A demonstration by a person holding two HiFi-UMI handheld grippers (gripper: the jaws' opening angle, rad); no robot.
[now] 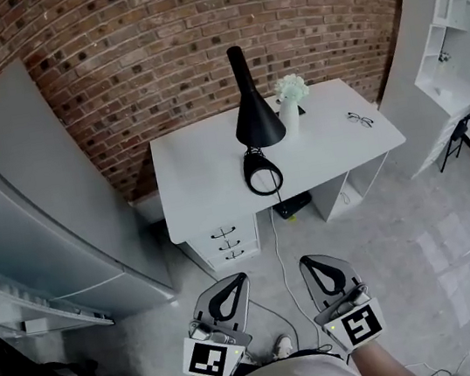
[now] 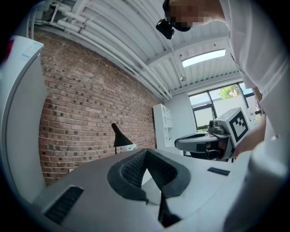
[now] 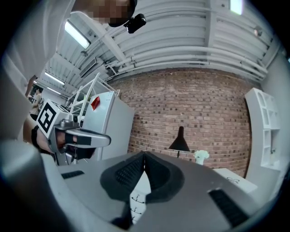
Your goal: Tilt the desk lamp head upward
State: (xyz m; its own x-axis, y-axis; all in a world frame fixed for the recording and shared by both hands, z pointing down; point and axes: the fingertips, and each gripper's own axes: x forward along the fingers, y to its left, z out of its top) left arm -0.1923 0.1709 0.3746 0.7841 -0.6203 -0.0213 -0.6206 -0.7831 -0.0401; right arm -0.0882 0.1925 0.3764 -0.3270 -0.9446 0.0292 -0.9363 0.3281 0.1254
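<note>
White counter (image 1: 207,178) against the brick wall (image 1: 151,45); black lamp (image 1: 254,113) stands near its middle, beside a vase (image 1: 291,110). Left tool (image 1: 234,277) and right tool (image 1: 311,260), well apart from the lamp, are each pressed together, holding nothing. Glasses (image 1: 360,119) lie at the counter's right

Left gripper (image 2: 146,151), fingers together, faces the distant desk lamp (image 2: 120,137).

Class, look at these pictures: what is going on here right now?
A person stands back from the white desk, holding a left gripper and a right gripper, both shut and empty. The black desk lamp stands untouched on the desk beside a vase of white flowers. Neither gripper is near it.
</note>
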